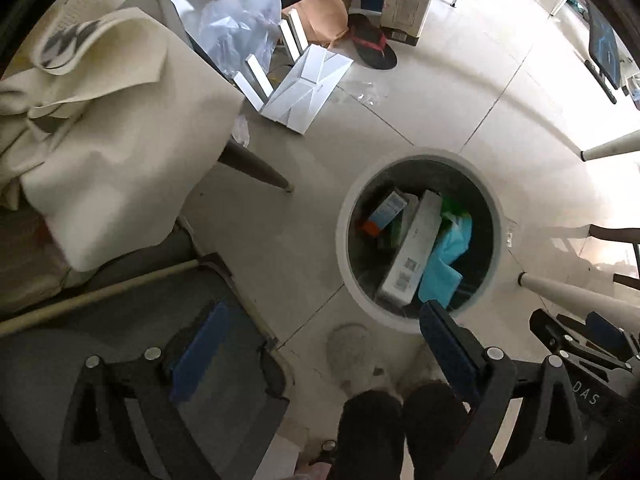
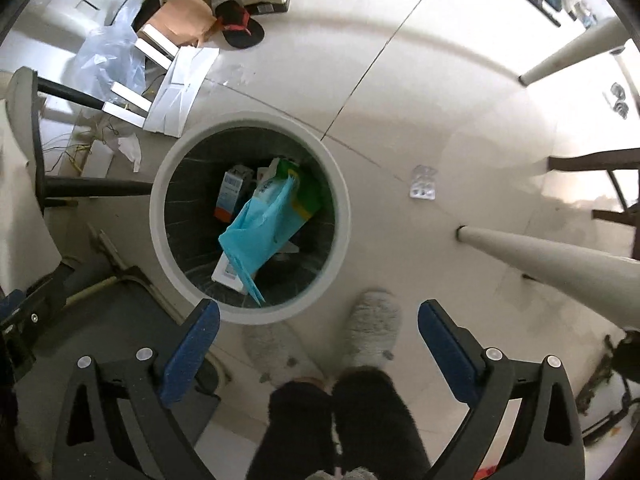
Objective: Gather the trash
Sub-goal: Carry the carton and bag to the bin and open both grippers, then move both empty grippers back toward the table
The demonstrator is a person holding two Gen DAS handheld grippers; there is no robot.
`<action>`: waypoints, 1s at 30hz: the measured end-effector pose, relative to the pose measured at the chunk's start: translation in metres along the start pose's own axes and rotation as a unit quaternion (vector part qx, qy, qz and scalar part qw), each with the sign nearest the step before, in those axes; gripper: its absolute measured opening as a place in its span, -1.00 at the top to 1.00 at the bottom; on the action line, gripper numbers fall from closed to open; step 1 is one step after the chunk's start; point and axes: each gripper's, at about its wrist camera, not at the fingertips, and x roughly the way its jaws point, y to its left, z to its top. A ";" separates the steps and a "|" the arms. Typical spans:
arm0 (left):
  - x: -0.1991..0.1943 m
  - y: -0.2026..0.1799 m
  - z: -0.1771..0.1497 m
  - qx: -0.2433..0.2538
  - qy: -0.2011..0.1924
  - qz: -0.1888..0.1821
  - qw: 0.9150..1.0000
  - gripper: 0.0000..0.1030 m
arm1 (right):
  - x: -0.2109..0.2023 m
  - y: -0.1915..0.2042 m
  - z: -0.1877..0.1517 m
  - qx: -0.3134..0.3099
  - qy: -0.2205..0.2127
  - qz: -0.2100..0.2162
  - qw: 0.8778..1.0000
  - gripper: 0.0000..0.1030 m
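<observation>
A round white trash bin (image 1: 343, 248) (image 2: 160, 184) stands on the floor below both grippers. Inside lie a blue plastic bag (image 1: 444, 264) (image 2: 260, 228), a long white box (image 1: 414, 252), a blue and orange carton (image 1: 384, 212) (image 2: 231, 196) and a green packet (image 2: 308, 196). My left gripper (image 1: 320, 332) is open and empty, above the bin's near left side. My right gripper (image 2: 318, 328) is open and empty, above the bin's near rim. A blister pill pack (image 2: 423, 187) lies on the floor right of the bin. A crumpled tissue (image 2: 130, 150) lies left of it.
Flattened white cardboard (image 1: 308, 88) (image 2: 180, 88), a clear plastic bag (image 1: 240, 28) (image 2: 108, 60), brown paper (image 1: 320, 16) and a black sandal (image 1: 372, 44) (image 2: 240, 28) lie on the far floor. Table legs (image 2: 552, 256) stand right. A chair with cloth (image 1: 120, 140) stands left. The person's slippers (image 2: 372, 328) stand near the bin.
</observation>
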 end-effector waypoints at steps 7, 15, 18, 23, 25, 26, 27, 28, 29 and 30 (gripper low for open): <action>-0.047 -0.001 -0.018 0.001 -0.008 -0.008 1.000 -0.91 | -0.056 0.000 -0.016 -0.009 -0.017 -0.003 1.000 -0.95; -0.114 0.007 -0.041 0.003 -0.016 -0.017 1.000 -0.91 | -0.132 0.003 -0.043 -0.019 -0.024 -0.002 1.000 -0.95; -0.150 0.013 -0.050 0.004 -0.021 -0.019 1.000 -0.91 | -0.168 0.001 -0.054 -0.017 -0.031 0.002 0.999 -0.95; -0.214 0.021 -0.065 0.006 -0.036 -0.025 0.999 -0.91 | -0.234 -0.003 -0.073 -0.014 -0.041 0.014 0.999 -0.95; -0.244 0.025 -0.071 0.008 -0.048 -0.028 0.998 -0.91 | -0.262 -0.005 -0.081 -0.012 -0.045 0.020 0.999 -0.95; -0.254 0.025 -0.072 0.007 -0.052 -0.028 0.998 -0.91 | -0.273 -0.005 -0.085 -0.011 -0.047 0.022 0.999 -0.95; -0.270 0.026 -0.074 0.007 -0.056 -0.028 0.998 -0.91 | -0.287 -0.006 -0.088 -0.010 -0.050 0.024 0.998 -0.95; -0.280 0.028 -0.075 0.006 -0.059 -0.026 0.998 -0.91 | -0.303 -0.007 -0.091 -0.007 -0.053 0.030 0.998 -0.95; -0.293 0.028 -0.075 0.005 -0.064 -0.022 0.998 -0.91 | -0.319 -0.009 -0.093 -0.002 -0.056 0.038 0.998 -0.95; -0.305 0.027 -0.073 0.005 -0.070 -0.020 0.997 -0.91 | -0.334 -0.011 -0.095 0.003 -0.060 0.045 0.997 -0.95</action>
